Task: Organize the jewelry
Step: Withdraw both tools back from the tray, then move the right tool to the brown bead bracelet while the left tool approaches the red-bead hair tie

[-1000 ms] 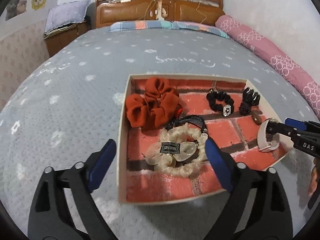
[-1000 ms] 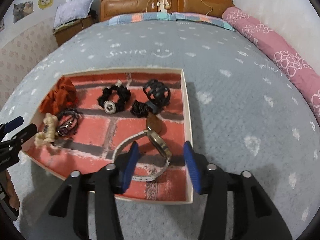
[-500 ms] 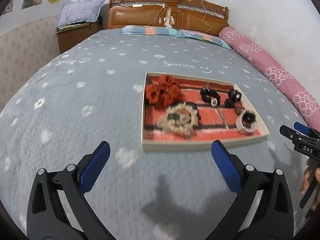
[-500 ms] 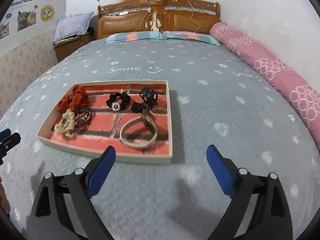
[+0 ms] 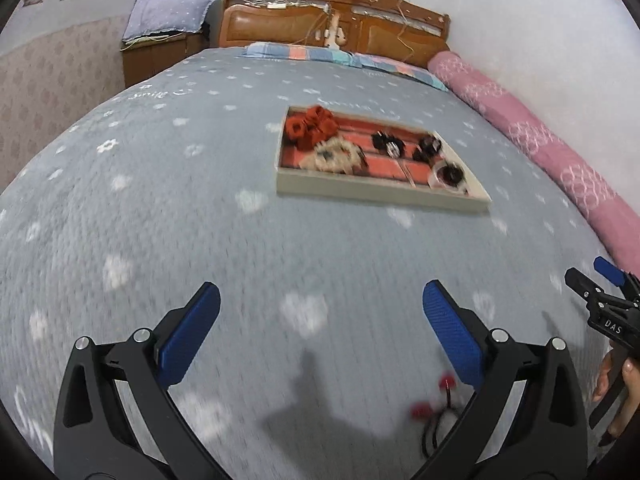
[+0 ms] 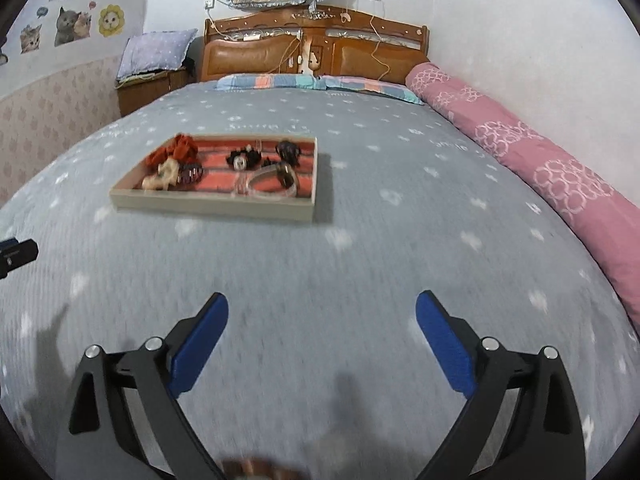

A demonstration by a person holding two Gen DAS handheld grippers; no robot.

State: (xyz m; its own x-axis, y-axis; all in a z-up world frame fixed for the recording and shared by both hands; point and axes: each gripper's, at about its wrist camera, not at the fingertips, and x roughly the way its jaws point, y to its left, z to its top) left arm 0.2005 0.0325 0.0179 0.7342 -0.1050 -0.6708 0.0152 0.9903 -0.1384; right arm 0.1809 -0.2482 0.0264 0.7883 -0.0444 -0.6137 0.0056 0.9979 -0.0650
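The tray (image 5: 380,194) sat on the grey bedspread (image 5: 200,208), out toward the middle of the bed, its floor printed like red brick. Inside it, at the left end, lay a rust-red scrunchie (image 5: 310,126) with a cream scrunchie (image 5: 334,156) just in front of it and touching it. Toward the right end were a black beaded bracelet (image 5: 387,143), a black hair claw (image 5: 429,146) and, nearest the front right corner, a pale-strapped wristwatch (image 6: 272,180) lying on its side. In the right wrist view a small dark hair tie (image 6: 190,172) showed beside the cream scrunchie.

Well apart from the tray, close to the camera, a hair tie with red beads (image 5: 434,408) lay on the bedspread, partly hidden behind the right finger of the left tongs (image 5: 320,332).

The left tongs stood spread as wide as they go, with nothing between the blue pads. The right tongs (image 6: 322,338) were opening, nearly full width, also with only bedspread between them. Their tips (image 5: 600,280) appeared at the right edge of the left wrist view, with fingers of a hand (image 5: 618,392) beneath.

A pink bolster (image 6: 532,152) ran along the wall, and a wooden headboard (image 6: 316,48) stood at the far end.
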